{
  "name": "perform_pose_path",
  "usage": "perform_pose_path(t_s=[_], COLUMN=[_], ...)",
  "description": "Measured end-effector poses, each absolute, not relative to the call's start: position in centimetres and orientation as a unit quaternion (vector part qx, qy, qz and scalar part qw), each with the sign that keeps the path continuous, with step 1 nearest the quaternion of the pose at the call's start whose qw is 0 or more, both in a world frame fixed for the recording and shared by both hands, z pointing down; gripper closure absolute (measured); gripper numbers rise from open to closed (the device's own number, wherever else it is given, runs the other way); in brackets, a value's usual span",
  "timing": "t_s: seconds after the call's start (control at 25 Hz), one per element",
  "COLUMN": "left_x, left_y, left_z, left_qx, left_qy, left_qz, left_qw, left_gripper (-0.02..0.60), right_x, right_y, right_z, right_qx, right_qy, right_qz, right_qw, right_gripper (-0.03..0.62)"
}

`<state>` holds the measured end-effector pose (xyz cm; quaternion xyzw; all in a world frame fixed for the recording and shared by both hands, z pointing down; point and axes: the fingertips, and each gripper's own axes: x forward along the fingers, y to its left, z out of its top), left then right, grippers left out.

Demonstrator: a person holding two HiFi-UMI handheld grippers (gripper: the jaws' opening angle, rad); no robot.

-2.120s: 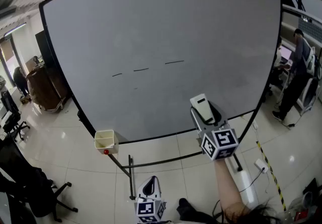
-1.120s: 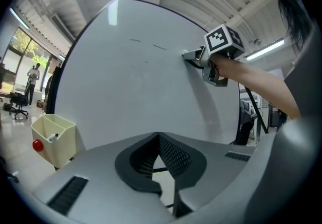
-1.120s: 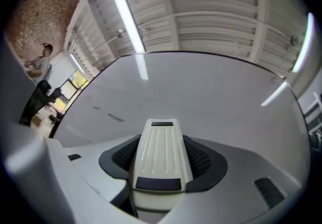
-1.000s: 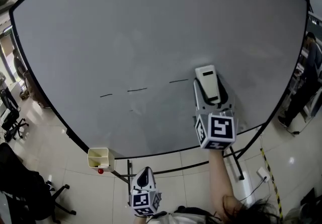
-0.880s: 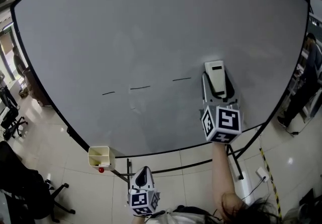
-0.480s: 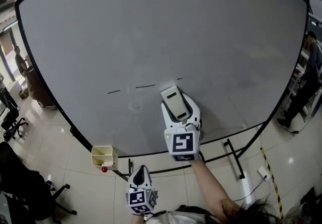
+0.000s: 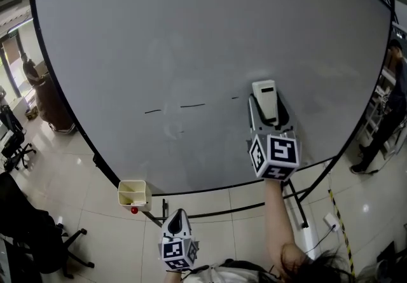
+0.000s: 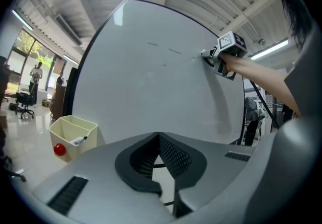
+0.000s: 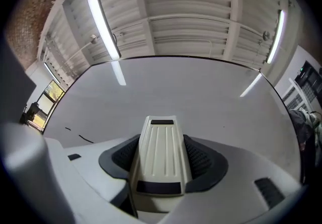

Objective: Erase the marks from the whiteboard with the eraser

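The whiteboard fills the head view. Two short black dashes and a tiny stub are on it at mid height. My right gripper is shut on the cream eraser, which is pressed to the board just right of the stub. In the right gripper view the eraser sits between the dark pads, with the dashes off to the left. My left gripper hangs low below the board, shut and empty.
A cream pen box with a red knob hangs at the board's lower left edge. The black stand legs reach over the tiled floor. A person stands at the right. Office chairs are at the left.
The right gripper has swept the eraser from the board's lower middle up and to the right. The right-hand dash, whole a second ago, is now only a stub. The left gripper stayed put.
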<state>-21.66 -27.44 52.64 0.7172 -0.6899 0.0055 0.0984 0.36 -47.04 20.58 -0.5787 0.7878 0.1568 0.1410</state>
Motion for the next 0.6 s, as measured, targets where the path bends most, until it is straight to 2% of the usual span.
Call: perform_pose_path(t_s=[0.2, 0.28, 0.48, 0.6], left_x=[-22.9, -23.3, -23.4, -23.5], left_y=[-26.5, -26.4, -25.9, -25.2], left_z=[52.9, 52.9, 52.5, 52.3], left_qx=[0.705, 0.702, 0.704, 0.704], left_qy=[-0.701, -0.704, -0.703, -0.703], left_qz=[0.005, 0.003, 0.0, -0.001], left_qw=[0.103, 0.104, 0.099, 0.097], left_gripper=[0.604, 0.604, 0.604, 0.604], right_x=[-1.3, -4.7, -14.6, -17.1], right_y=[-47.4, -46.6, -44.3, -44.1], right_z=[22.0, 23.4, 31.1, 33.8], right_qx=[-0.593, -0.568, -0.485, -0.466], right_qy=[0.78, 0.8, 0.852, 0.861], right_qz=[0.169, 0.175, 0.198, 0.201], right_qw=[0.107, 0.086, -0.017, -0.035], right_gripper=[0.319, 0.318, 0.319, 0.319])
